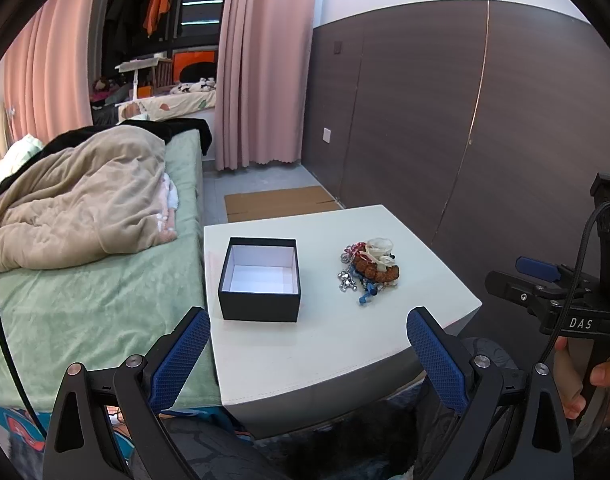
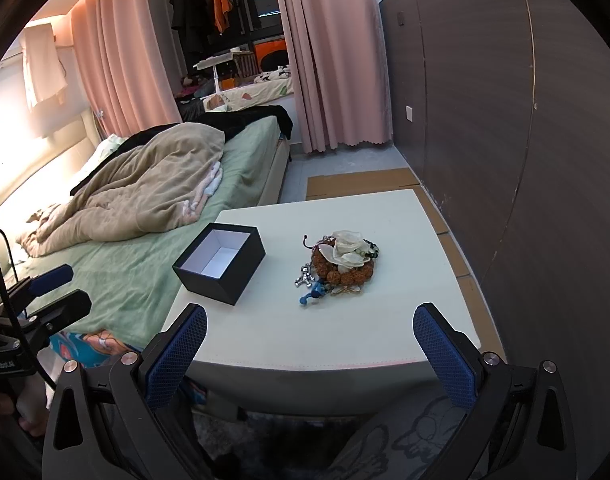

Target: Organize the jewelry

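An open black box [image 1: 260,280] [image 2: 219,263] with a white, empty inside stands on the left part of a small white table [image 1: 345,344] [image 2: 345,332]. To its right lies a heap of jewelry [image 1: 370,270] [image 2: 339,266]: a brown bead bracelet, a white shell flower, silver chains and a small blue piece. My left gripper [image 1: 311,320] hangs open before the table's near edge, nothing between its fingers. My right gripper [image 2: 313,318] is open too, held back from the near edge, facing the heap.
A bed [image 1: 85,300] [image 2: 145,272] with a green sheet and beige blanket runs along the table's left side. A dark wood-panel wall [image 1: 485,120] [image 2: 525,160] stands close on the right. Flat cardboard [image 1: 277,202] lies on the floor beyond the table. A hand [image 1: 581,380] holds the other gripper's handle.
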Demonstrator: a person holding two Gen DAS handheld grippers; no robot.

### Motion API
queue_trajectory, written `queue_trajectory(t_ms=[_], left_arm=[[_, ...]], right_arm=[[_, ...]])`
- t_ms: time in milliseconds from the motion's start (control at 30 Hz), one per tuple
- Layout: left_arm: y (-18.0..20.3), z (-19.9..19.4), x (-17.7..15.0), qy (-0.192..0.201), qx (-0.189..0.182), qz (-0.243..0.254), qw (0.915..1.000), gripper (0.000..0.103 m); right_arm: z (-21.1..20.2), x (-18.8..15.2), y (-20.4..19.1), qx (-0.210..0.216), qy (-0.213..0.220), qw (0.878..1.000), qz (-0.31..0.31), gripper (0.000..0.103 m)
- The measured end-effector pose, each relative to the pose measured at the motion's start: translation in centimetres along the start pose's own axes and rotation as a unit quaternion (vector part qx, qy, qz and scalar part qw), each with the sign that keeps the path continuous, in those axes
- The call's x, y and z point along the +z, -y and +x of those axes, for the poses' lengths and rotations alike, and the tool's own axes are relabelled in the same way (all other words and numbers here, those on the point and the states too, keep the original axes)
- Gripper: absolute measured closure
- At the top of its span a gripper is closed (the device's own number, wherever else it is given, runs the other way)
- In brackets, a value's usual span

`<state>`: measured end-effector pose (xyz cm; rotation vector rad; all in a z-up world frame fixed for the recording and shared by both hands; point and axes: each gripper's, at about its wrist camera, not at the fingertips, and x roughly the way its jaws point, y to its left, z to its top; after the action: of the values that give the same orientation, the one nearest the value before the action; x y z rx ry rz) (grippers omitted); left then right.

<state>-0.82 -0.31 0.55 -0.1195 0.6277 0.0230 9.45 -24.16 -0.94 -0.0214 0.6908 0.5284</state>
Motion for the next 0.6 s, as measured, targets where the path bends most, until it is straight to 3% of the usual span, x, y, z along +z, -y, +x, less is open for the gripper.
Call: queue_trajectory(t_ms=[367, 600], left_arm=[[0.9, 1.8, 0.8, -0.010, -0.018, 0.004, 0.9998, 0.004], [3.0, 5.5, 1.6, -0.027, -0.042, 0.014, 0.9986, 0.004]], right_arm=[[0.5, 0.1, 2.0, -0.002, -0.003, 1.000, 0.028, 0.000], [0.1, -0.2, 3.9, -0.025, 0.013, 0.998, 0.053, 0.000]])
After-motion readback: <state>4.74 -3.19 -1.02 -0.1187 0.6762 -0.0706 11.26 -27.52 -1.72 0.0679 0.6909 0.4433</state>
